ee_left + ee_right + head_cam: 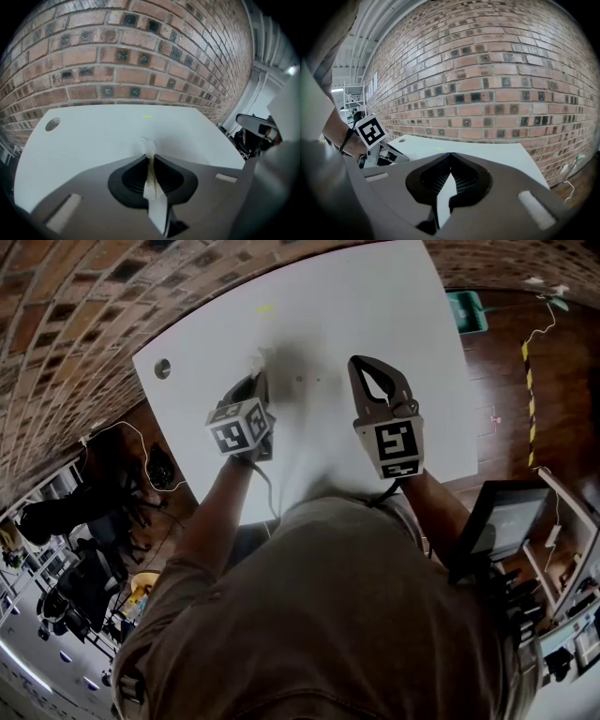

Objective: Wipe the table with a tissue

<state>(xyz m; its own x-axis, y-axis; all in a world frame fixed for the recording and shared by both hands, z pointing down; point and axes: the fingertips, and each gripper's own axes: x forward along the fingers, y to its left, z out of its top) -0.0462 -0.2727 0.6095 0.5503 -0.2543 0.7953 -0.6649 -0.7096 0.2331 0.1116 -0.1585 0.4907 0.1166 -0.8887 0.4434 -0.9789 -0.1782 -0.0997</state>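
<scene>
Largely hidden between L tongs [149, 158], tissue [147, 146] prob. touches table [93, 136].

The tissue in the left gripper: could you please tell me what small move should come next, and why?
Probably lower the left gripper and drag the tissue across the table: the tissue is clamped between its jaws, its tip poking out over the white surface.

Dressed in a loose grey-brown shirt [328, 615] with short sleeves, forearms bare. Left hand-held gripper [260, 369] and right hand-held gripper [362, 362] alike: grey shell, black ribbed pads inside, a white cube with black square markers at the back. Thin dark cable [268, 491] hanging under the left one.
</scene>
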